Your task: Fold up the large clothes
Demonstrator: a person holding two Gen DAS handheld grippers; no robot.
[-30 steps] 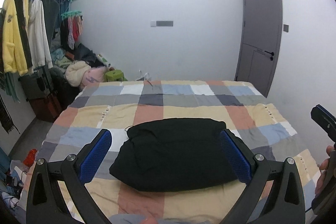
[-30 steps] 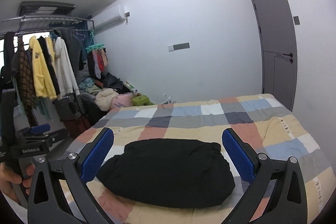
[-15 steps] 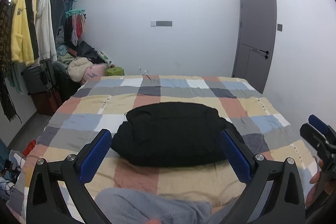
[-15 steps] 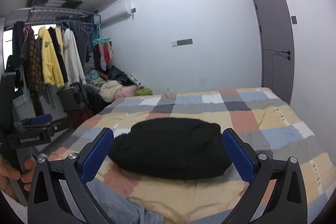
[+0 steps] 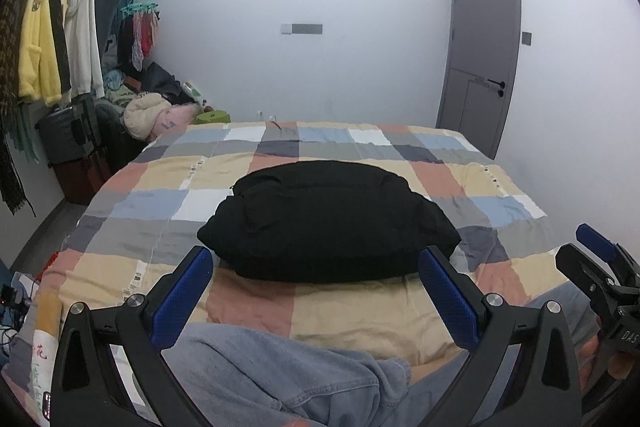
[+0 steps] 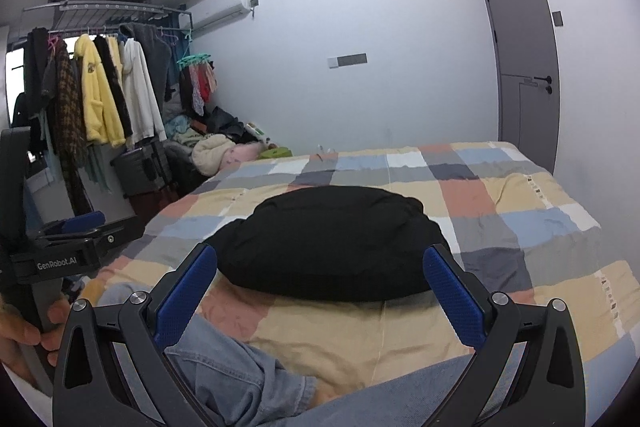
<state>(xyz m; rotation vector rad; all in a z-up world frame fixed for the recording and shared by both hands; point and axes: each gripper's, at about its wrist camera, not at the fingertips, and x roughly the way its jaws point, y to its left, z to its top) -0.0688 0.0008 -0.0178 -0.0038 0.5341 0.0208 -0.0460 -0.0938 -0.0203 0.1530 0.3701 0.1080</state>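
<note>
You held both the left hand-held gripper (image 5: pixel 316 279) and the right hand-held gripper (image 6: pixel 320 277) spread wide and empty, clear of the black garment (image 5: pixel 328 223), which lay folded mid-bed (image 5: pixel 480 183). That fold looked finished; next you probably needed the denim garment (image 5: pixel 280 375) at the near edge.

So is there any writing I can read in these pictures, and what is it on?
"GenRobot.AI": white letters on the black body of the left claw, seen from the right wrist.
"DAS": partial white letters on the right claw, cut off at the picture's edge.
Red characters on the bedspread corner: too blurred to read.
</note>
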